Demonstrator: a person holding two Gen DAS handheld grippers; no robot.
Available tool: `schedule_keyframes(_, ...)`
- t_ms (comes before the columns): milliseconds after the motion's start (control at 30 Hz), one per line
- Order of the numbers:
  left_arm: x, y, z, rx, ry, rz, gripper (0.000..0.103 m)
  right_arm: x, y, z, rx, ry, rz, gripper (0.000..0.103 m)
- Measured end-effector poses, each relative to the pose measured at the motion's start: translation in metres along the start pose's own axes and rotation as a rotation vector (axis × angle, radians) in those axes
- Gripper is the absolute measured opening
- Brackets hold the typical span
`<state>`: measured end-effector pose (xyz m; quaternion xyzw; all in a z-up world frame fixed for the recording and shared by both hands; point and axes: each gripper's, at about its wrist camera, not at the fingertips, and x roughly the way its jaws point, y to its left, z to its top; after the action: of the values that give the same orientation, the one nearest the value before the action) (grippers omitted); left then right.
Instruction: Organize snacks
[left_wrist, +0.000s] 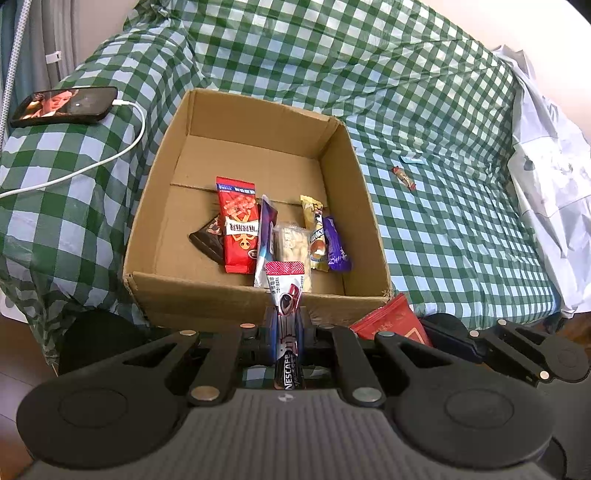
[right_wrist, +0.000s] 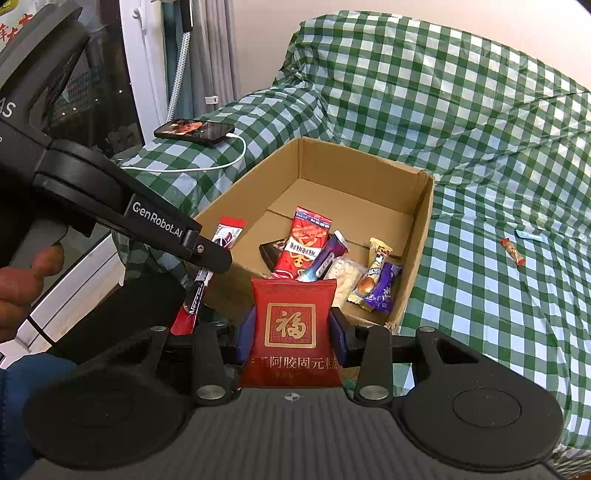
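Observation:
An open cardboard box (left_wrist: 236, 295) (right_wrist: 417, 258) sits on a green checked cloth and holds several snack packets, among them a red bar (left_wrist: 238, 229) (right_wrist: 301, 247) and a purple candy (left_wrist: 335, 245) (right_wrist: 384, 291). My left gripper (left_wrist: 286, 332) is shut on a Nescafe coffee stick (left_wrist: 286, 291) (right_wrist: 225, 236), held upright at the box's near edge. My right gripper (right_wrist: 291, 332) is shut on a red square pouch (right_wrist: 293, 332) (left_wrist: 391, 325), held just before the box's near wall. A small red candy (left_wrist: 404, 178) (right_wrist: 512, 251) lies on the cloth to the right of the box.
A phone (left_wrist: 62, 105) (right_wrist: 194, 129) with a white charging cable lies on a raised cushion left of the box. A white plastic bag (left_wrist: 546, 177) lies at the right edge. A small blue wrapper (left_wrist: 412, 159) (right_wrist: 530, 235) lies beside the red candy.

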<state>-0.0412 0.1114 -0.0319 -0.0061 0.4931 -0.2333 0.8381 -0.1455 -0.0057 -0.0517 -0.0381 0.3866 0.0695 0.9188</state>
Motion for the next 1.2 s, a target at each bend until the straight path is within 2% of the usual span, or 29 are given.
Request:
schedule_keyframes(600, 0.028, 0.001, 0.021, -0.017, 0.043, 0.013, 0.011, 0.024, -0.019, 0.014, 0.061, 0.020, 0.013, 0.044)
schedule_keyframes(1200, 0.070, 0.003, 0.093, -0.029, 0.017, 0.027, 0.011, 0.068, -0.053, 0.062, 0.083, -0.013, 0.039, 0.044)
